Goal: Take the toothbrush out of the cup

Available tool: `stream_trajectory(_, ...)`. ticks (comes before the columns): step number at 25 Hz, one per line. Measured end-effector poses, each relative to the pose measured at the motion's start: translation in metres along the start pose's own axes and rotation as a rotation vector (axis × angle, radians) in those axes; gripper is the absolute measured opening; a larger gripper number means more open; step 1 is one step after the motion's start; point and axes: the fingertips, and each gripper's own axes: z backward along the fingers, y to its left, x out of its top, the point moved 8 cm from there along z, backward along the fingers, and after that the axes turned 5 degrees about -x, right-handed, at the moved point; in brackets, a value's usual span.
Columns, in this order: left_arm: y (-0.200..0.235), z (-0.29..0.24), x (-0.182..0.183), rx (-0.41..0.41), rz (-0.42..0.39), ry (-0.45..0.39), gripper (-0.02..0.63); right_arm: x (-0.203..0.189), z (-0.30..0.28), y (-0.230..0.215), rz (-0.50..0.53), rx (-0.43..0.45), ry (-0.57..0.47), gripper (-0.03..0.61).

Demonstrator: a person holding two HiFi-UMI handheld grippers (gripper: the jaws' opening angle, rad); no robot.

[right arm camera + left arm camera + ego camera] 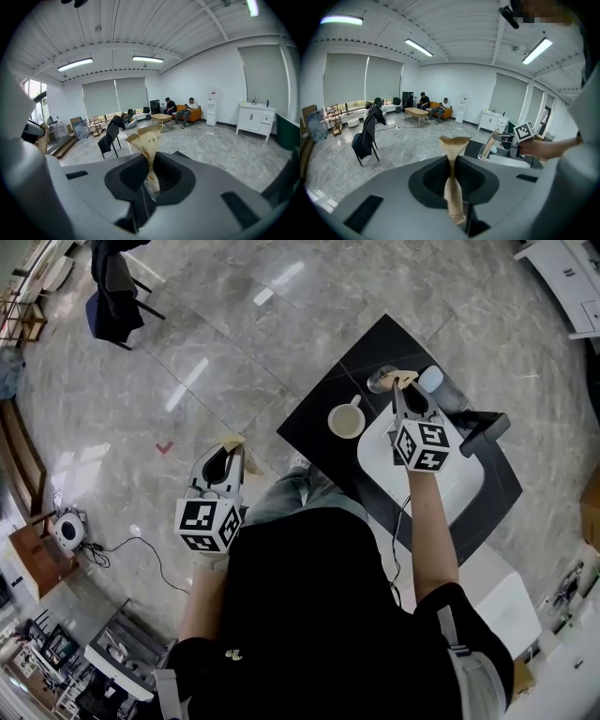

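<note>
A clear glass cup (381,381) stands at the far end of the black table (323,404), beside a white tray (464,479). My right gripper (405,378) reaches over the tray with its tan tips at the cup's rim. In the right gripper view its pads (149,136) are pressed together, and a thin pale piece, apparently the toothbrush handle (151,183), is pinched low between them. The left gripper view shows the right gripper (494,136) slanting down into the cup (486,152). My left gripper (230,442) hangs over the floor left of the table, shut and empty (454,140).
A white mug (346,420) stands left of the tray, near the cup. A pale rounded object (431,379) and a black block (483,427) lie by the tray's far side. A chair draped with a dark coat (114,287) stands on the marble floor.
</note>
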Motion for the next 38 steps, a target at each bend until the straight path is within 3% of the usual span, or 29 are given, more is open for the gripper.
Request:
stream_trajectory(12,-0.009,0.003,0.003,-0.044,-0.031,-0.031,0.051,0.025,0.026,0.003,0.012,-0.007,-0.061,0.052)
stream_trajectory(22,-0.025,-0.001,0.016,-0.122,-0.070,-0.063,0.051,0.054,0.078,0.003,-0.044,-0.027,-0.191,0.052)
stream_trajectory(30,-0.046,-0.016,0.026,-0.223,-0.117,-0.079,0.051,0.065,0.136,-0.008,-0.085,-0.093,-0.263,0.052)
stream_trajectory(38,-0.092,-0.041,0.037,-0.361,-0.180,-0.075,0.051,0.047,0.205,-0.033,-0.134,-0.213,-0.279,0.052)
